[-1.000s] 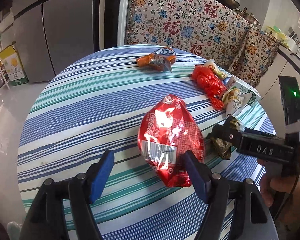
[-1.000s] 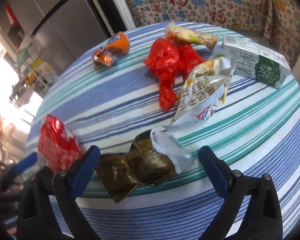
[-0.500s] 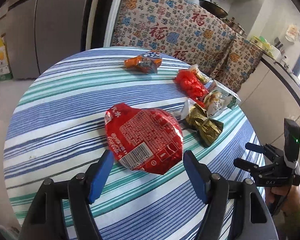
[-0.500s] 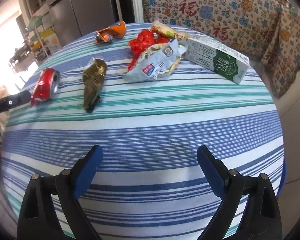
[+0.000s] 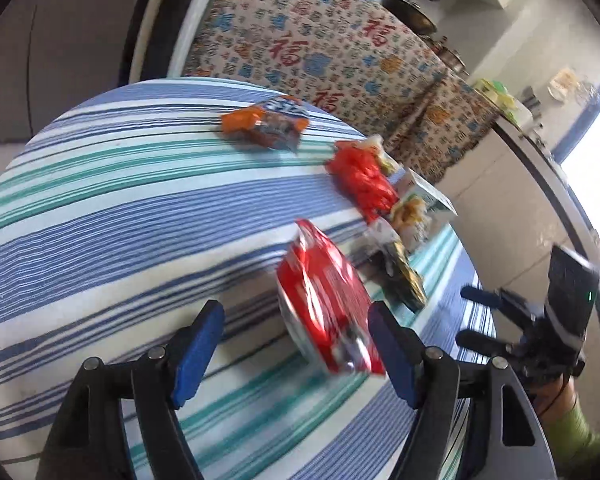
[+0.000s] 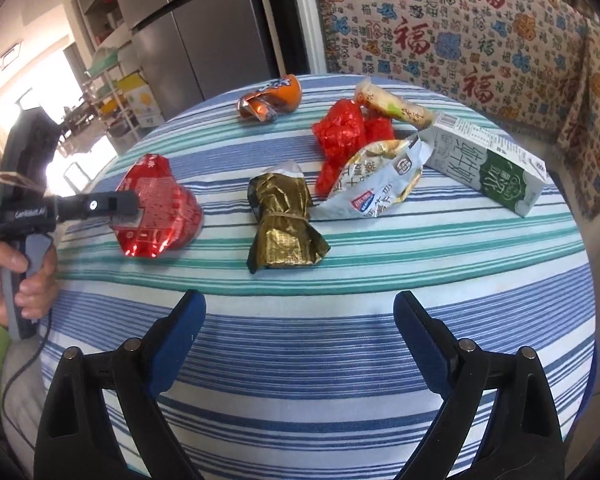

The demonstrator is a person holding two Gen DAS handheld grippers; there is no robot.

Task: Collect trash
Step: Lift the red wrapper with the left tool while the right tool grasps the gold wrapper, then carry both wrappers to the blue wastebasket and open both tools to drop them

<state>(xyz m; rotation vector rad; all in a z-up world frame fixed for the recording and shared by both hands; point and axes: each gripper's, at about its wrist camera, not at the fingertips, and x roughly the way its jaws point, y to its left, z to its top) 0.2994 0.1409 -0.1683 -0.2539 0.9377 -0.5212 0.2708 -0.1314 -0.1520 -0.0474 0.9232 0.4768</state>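
On striped cloth (image 6: pixel 340 360), crumpled red can (image 6: pixel 156 208)

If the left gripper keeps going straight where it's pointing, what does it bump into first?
Most likely the crushed red can. It already sits between the open fingers of the left gripper, close to the right-hand pad, on the striped tablecloth. Blur hides whether they touch.

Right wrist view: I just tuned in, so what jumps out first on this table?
The crushed red can at the striped table's left side, with the left tool open around it. Right of it lies a gold foil wrapper, then a heap of red plastic bag, snack bag and green milk carton; the right tool is open and empty.
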